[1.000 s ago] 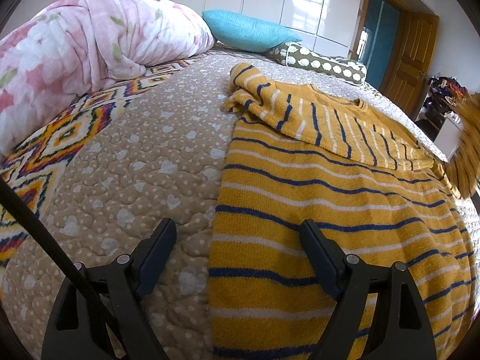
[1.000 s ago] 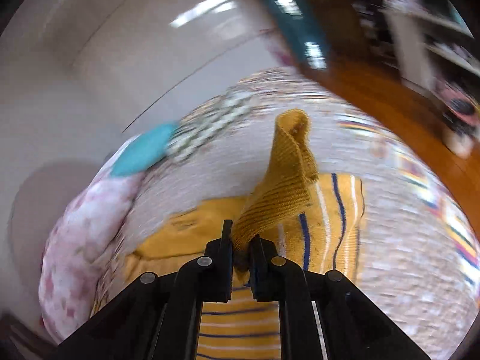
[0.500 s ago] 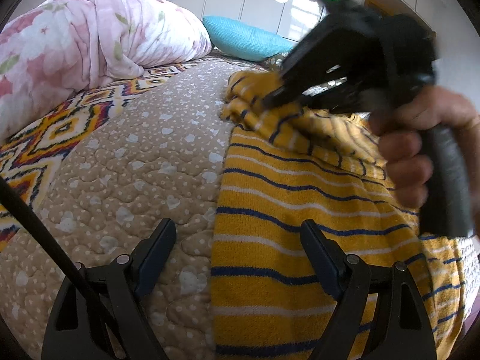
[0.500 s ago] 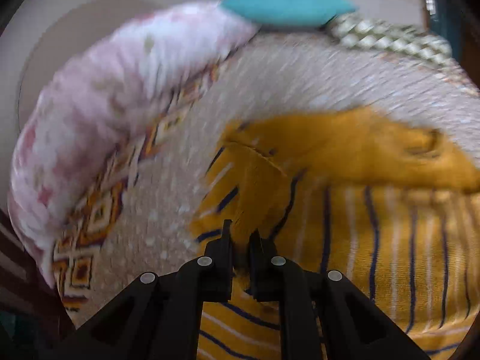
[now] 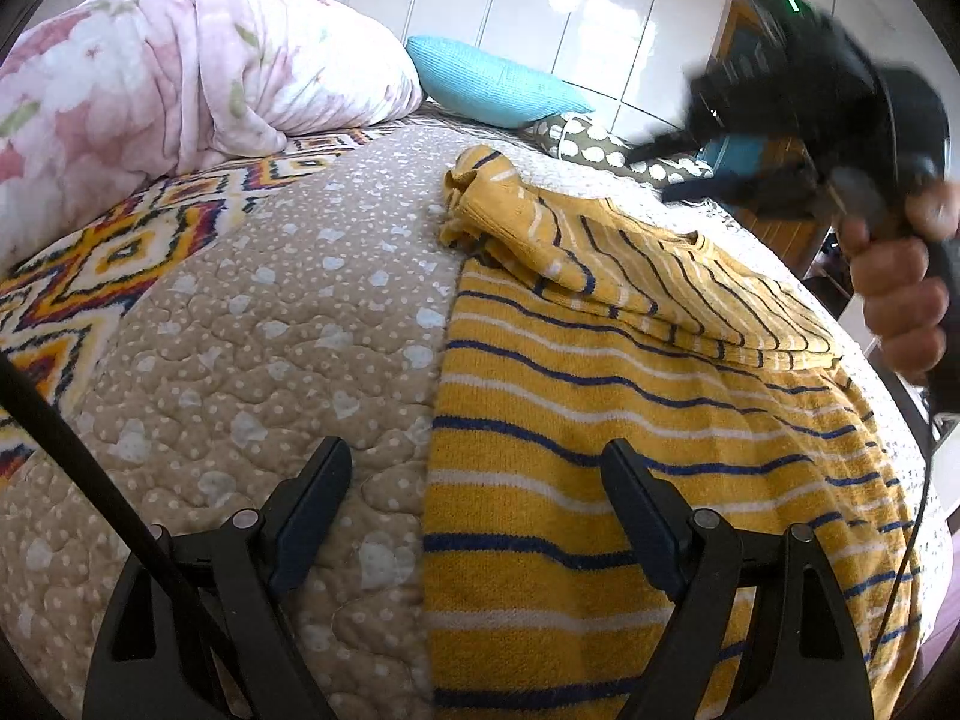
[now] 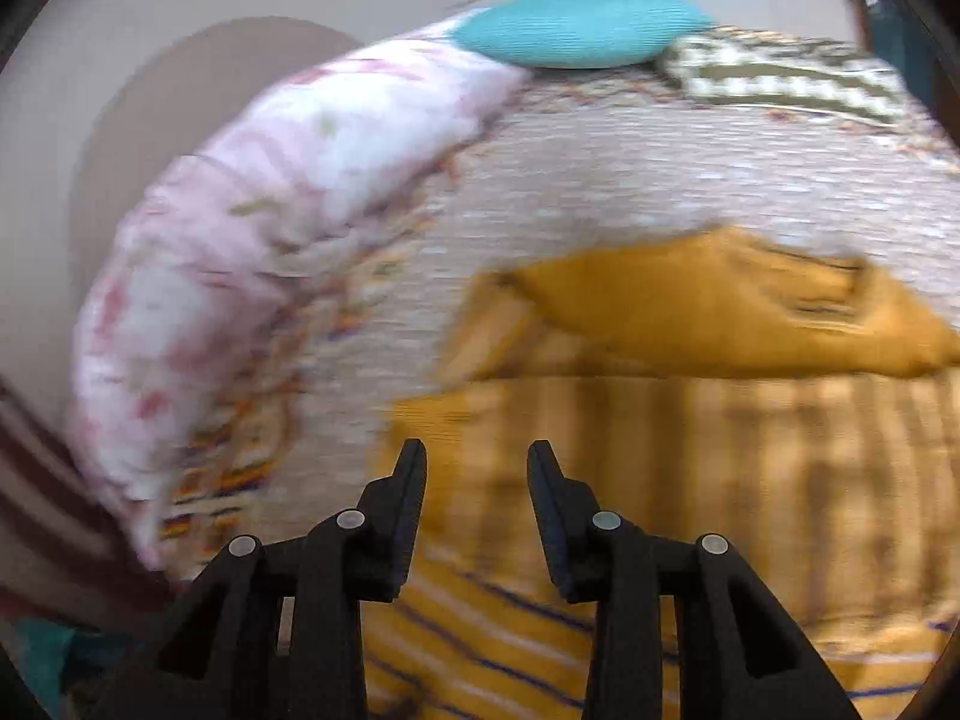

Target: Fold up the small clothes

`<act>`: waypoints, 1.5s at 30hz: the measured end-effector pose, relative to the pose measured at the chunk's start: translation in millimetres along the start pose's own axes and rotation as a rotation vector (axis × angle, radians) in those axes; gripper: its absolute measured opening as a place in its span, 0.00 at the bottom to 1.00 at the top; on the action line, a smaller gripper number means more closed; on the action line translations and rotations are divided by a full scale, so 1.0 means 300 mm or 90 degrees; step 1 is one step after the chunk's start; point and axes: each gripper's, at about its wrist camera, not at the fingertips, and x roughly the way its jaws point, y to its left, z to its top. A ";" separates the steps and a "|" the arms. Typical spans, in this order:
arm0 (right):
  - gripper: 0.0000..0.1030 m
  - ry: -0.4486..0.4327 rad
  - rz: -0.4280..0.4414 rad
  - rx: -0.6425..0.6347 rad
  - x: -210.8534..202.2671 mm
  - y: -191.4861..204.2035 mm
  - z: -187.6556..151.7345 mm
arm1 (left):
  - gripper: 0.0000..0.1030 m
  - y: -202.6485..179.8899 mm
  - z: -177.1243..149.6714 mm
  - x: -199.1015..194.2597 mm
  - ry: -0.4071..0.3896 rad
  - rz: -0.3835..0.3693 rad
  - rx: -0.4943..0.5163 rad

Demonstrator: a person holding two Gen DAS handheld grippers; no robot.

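Right gripper (image 6: pixel 477 462) off sleeve (image 5: pixel 540 228); holding hand (image 5: pixel 900 306) only in left view.

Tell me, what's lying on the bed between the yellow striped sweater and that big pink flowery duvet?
Only bare bedcover: the beige heart-quilted bedspread and a zigzag-patterned blanket separate sweater from duvet. The left wrist view shows it clearly.

Quick count on the bed (image 5: pixel 252 312): one striped yellow sweater (image 5: pixel 600 432), one pink floral duvet (image 5: pixel 150 72) behind it, one turquoise pillow (image 5: pixel 486 81), one spotted pillow (image 5: pixel 600 141). Two tongs: left (image 5: pixel 474 492), right (image 6: pixel 477 462).
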 end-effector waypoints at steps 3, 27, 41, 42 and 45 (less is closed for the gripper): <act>0.39 -0.049 -0.132 0.021 -0.090 -0.156 -0.012 | 0.82 0.002 -0.001 0.000 -0.002 -0.004 -0.002; 0.25 -0.007 -0.302 0.205 -0.252 -0.822 -0.169 | 0.82 0.001 0.003 0.010 0.003 0.001 -0.001; 0.59 -0.073 -0.117 0.281 -0.642 -0.824 -0.637 | 0.63 -0.004 0.041 -0.080 0.088 0.016 0.019; 0.59 -0.072 -0.148 0.251 -0.670 -0.814 -0.658 | 0.63 0.028 0.054 -0.132 0.083 -0.016 -0.011; 0.59 -0.051 -0.308 0.150 -0.751 -0.789 -0.733 | 0.67 0.130 0.080 -0.236 0.075 -0.029 -0.086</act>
